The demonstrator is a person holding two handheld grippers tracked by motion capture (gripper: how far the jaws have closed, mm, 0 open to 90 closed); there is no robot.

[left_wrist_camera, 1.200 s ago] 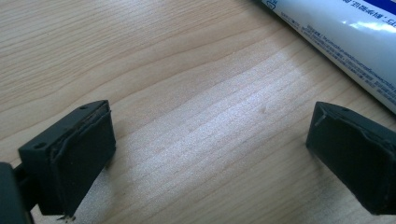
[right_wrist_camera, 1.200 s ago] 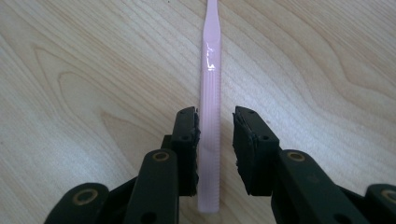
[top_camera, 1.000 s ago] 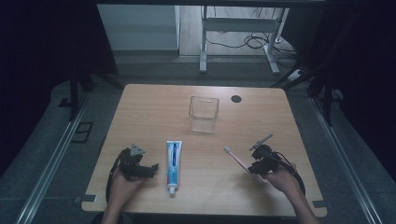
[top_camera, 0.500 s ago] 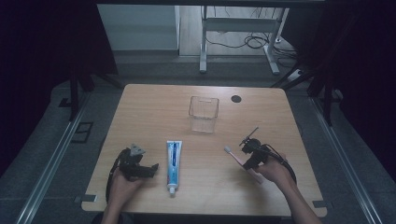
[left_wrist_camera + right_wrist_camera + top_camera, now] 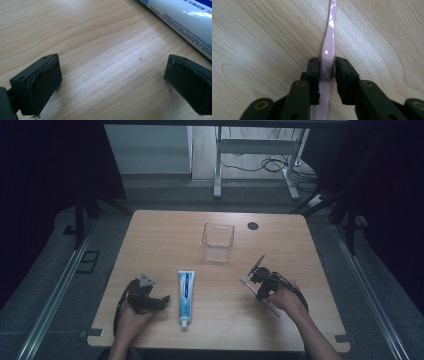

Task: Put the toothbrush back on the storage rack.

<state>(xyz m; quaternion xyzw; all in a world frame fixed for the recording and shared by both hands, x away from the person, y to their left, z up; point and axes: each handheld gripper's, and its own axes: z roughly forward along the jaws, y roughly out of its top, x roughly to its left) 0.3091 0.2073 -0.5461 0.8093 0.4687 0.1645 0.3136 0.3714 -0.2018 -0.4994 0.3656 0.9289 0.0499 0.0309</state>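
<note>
- Left gripper [image 5: 162, 301]: held low at the near left of the table [image 5: 165, 235], resting in the person's left hand [image 5: 131, 316]. In the left gripper view its jaws stand wide apart with bare wood between them; nothing is held.
- Toothpaste tube [image 5: 186, 291]: lies flat just to the right of the left gripper, cap end towards the near edge, apart from the jaws. A white stretch of it crosses the upper right corner of the left gripper view [image 5: 185, 20].
- Right gripper [image 5: 258, 287]: at the near right of the table, in the person's right hand [image 5: 284, 299]. In the right gripper view [image 5: 327, 71] the jaws are closed in on the handle of a pink toothbrush [image 5: 329, 30], a pad against each side.
- Pink toothbrush [image 5: 270, 307]: lies on the wood, gripped partway along its length; whether it is lifted cannot be told.
- Clear cup [image 5: 218, 241]: stands upright past mid-table, well apart from both grippers.
- Black disc [image 5: 253, 226]: near the far edge, just right of the cup.
</note>
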